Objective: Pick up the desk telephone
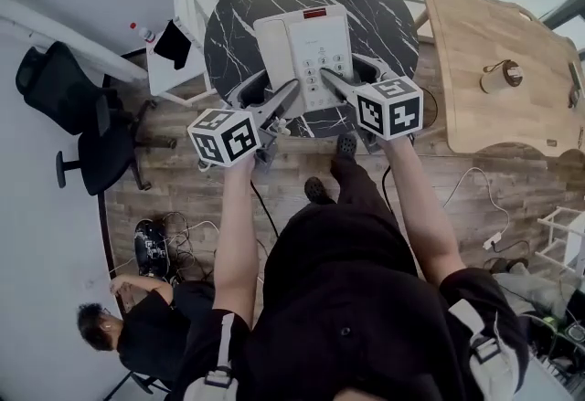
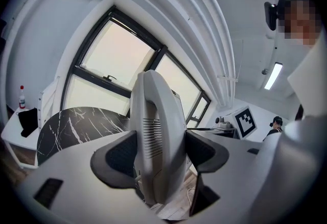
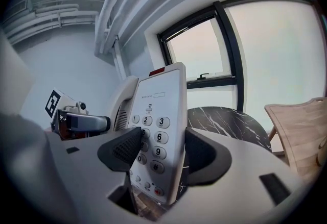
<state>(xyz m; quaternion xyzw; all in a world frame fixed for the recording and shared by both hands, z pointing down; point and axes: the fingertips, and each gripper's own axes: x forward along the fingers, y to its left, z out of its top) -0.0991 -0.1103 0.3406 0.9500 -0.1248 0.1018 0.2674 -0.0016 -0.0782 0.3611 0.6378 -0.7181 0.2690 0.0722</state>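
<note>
The white desk telephone (image 1: 306, 47) hangs in the air over the round black marble table (image 1: 247, 6), held from both sides. My left gripper (image 1: 277, 90) is shut on its handset side. In the left gripper view the dark pads (image 2: 120, 154) press on the handset's edge (image 2: 156, 131). My right gripper (image 1: 352, 75) is shut on the keypad side. In the right gripper view its pads (image 3: 125, 149) clamp the body (image 3: 158, 110) beside the number keys, with the marble table (image 3: 225, 121) below and behind.
A light wooden table (image 1: 484, 52) with a roll of tape (image 1: 503, 73) stands at the right. A black office chair (image 1: 82, 125) and a small white table (image 1: 174, 70) stand at the left. A second person (image 1: 137, 326) crouches at the lower left among cables.
</note>
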